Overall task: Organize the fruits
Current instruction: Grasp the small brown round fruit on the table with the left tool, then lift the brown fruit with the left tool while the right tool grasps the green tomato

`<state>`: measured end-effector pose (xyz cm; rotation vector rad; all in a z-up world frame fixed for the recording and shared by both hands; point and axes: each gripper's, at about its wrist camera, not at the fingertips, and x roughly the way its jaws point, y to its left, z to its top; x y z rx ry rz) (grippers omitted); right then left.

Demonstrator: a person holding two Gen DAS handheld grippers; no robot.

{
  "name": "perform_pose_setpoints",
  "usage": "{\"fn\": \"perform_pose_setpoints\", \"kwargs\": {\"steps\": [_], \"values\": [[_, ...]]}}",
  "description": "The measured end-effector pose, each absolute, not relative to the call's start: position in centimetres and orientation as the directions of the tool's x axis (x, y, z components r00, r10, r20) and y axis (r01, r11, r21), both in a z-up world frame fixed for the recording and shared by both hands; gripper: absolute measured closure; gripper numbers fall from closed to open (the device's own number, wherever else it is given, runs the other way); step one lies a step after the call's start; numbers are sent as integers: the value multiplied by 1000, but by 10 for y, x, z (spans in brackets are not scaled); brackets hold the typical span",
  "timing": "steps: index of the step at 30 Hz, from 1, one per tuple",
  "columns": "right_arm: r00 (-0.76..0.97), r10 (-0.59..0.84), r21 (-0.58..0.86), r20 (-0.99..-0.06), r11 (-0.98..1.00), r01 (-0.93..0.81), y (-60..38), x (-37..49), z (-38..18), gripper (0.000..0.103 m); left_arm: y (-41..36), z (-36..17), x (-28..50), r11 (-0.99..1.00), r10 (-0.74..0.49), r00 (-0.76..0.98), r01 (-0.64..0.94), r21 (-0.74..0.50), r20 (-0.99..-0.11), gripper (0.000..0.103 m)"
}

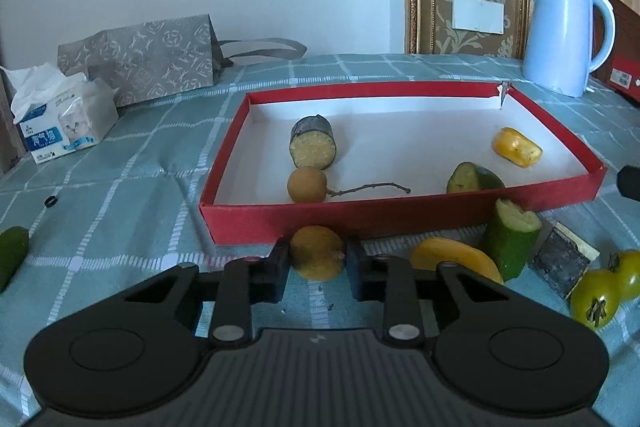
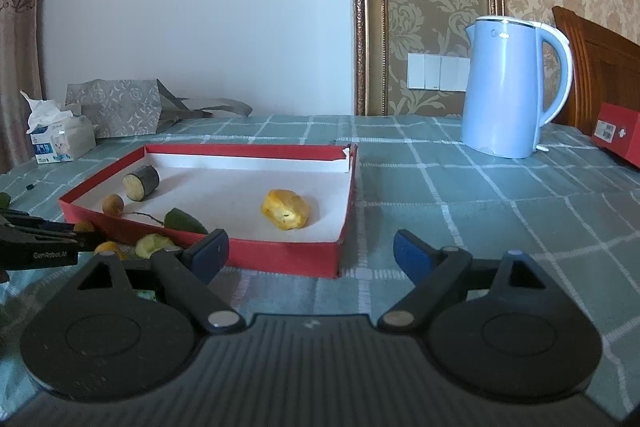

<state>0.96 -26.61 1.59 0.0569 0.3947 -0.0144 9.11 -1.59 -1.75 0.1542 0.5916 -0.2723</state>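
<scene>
The left gripper [image 1: 317,259] is closed on a round yellow fruit [image 1: 316,253], both pads pressing its sides, just in front of the near wall of the red box [image 1: 400,217]. The right gripper [image 2: 310,253] stands wide with nothing between its blue pads [image 2: 412,257], low over the checked cloth [image 2: 480,195] by the box's near right corner. Inside the box lie a dark-skinned cut piece [image 1: 313,143], a brown round fruit [image 1: 307,185] with a twig, a green piece [image 1: 474,179] and a yellow piece [image 1: 517,147]. Outside the box, to the right of the held fruit, are a yellow slice [image 1: 452,253], an upright green cut piece [image 1: 512,237], a dark wedge [image 1: 560,259] and two green tomatoes [image 1: 600,291]. In the right wrist view the left gripper body reads "GenRobot.AI". A tissue pack [image 1: 64,123] with blue Chinese lettering, too small to read, sits at far left beside a patterned paper bag [image 1: 152,59]. A blue kettle [image 1: 564,39] stands behind the box.
</scene>
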Motion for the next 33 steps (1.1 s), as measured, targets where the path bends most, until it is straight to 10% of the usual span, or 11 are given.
{"fn": "perform_pose_setpoints", "kwargs": {"steps": [15,33], "values": [[868,142,18,-475,988,-151,-271,-35,10,20,-5,-15,93,957,-226,780,289,16,-584,75],[802,166,-23,-573,976,-218,-243,0,-8,51,-6,-15,91,956,-223,782,292,26,-582,75]]}}
